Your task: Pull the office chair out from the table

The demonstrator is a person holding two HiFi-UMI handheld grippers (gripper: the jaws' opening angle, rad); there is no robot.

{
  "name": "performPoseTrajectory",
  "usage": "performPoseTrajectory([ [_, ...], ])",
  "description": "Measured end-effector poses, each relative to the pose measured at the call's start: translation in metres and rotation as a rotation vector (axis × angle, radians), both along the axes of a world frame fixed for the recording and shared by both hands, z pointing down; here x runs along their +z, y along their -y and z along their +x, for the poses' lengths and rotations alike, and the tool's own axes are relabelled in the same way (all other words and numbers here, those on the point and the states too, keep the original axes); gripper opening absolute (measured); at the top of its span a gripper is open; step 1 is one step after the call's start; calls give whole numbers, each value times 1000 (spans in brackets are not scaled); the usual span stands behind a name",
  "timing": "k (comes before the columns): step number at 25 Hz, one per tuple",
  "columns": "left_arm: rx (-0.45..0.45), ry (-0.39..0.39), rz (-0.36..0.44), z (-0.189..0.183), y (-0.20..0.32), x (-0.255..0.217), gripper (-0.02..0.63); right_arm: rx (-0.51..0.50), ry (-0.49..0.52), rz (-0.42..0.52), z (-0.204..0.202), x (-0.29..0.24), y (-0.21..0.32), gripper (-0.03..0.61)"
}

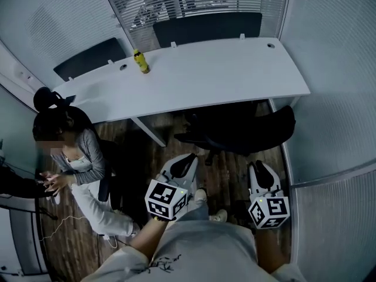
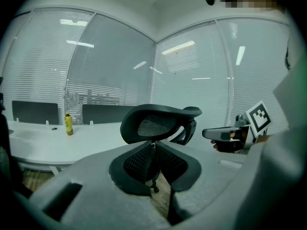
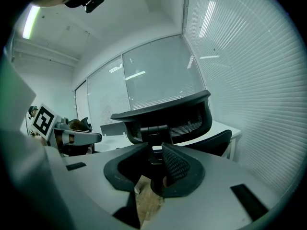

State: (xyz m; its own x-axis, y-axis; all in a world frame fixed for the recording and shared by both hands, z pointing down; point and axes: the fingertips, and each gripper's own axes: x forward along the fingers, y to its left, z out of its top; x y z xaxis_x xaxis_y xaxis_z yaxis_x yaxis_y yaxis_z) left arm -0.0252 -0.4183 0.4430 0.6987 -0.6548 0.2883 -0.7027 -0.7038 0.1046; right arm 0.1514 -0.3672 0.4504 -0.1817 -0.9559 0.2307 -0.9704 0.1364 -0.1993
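Facing tools: chair [image 1: 241,131], seat partly under surface [image 1: 223,69].
Left tool [image 1: 188,160]: pressed together, pinching nothing.
Right tool [image 1: 259,170]: slightly spread, pinching nothing.

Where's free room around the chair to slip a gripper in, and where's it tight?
Bare floor lies between the chair and the left gripper and right gripper, so its near side is open. The table is bare right of the bottle. Tight: the wall hugs the chair's right, and a seated person fills the left.
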Motion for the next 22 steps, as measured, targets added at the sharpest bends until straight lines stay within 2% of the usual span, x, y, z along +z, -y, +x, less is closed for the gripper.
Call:
performPoseTrajectory([
  [7,35,14,-9,-4,40,1,86,10,-29,-10,-7,0,24,231],
  [9,47,20,-10,-3,51,3,104,34,-45,-5,-4,0,30,256],
  [17,101,69,6,5,87,7,180,44,-75,-7,-9,3,45,272],
  [22,155,61,16,15,106,5,244,54,-81,-10,-8,3,55,275],
])
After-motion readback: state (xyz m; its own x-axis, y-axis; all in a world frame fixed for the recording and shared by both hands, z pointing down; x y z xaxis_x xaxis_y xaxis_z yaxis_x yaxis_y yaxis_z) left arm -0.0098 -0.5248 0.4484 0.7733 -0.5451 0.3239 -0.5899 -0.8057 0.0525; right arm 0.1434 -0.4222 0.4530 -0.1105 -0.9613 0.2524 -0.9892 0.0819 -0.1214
